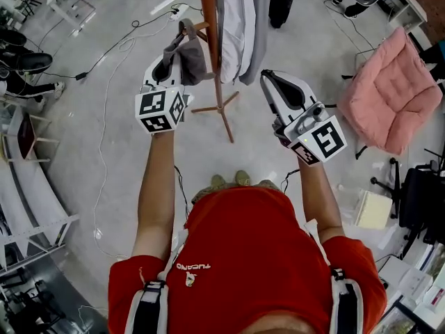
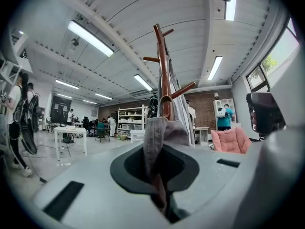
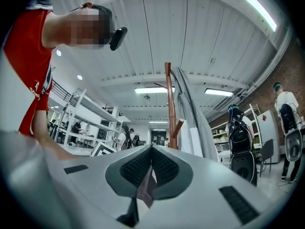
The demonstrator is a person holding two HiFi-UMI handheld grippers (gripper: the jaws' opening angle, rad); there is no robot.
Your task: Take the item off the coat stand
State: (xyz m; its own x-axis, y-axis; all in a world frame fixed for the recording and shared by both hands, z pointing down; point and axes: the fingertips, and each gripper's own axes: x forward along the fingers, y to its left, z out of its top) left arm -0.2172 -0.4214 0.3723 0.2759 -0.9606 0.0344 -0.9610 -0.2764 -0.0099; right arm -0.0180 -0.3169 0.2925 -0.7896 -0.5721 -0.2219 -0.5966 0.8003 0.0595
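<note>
Left hand-held gripper (image 1: 169,65): jaws closed on a fold of the grey, soft, knit-looking cloth item (image 1: 191,61). In the left gripper view the fabric (image 2: 159,132) runs down between the dark pads (image 2: 131,168) and bunches above them.

Location of item: still on the brown wooden coat stand (image 1: 211,47), on its left side as the head view shows it. A narrow loop at the top of the cloth sits over a short side peg (image 1: 201,26). The body of the cloth hangs limp and crumpled below, against the gripper tips.

Right hand-held gripper (image 1: 270,82): jaws together, held near the stand's right side and apart from the cloth. The right gripper view shows the pads (image 3: 136,168) meeting, with the stand's pole (image 3: 169,104) beyond.

Also on the stand: pale grey and white garments (image 1: 240,26) hanging straight down. A pink padded cushion (image 1: 393,92) lies on the grey floor (image 1: 118,152), well to the right.
</note>
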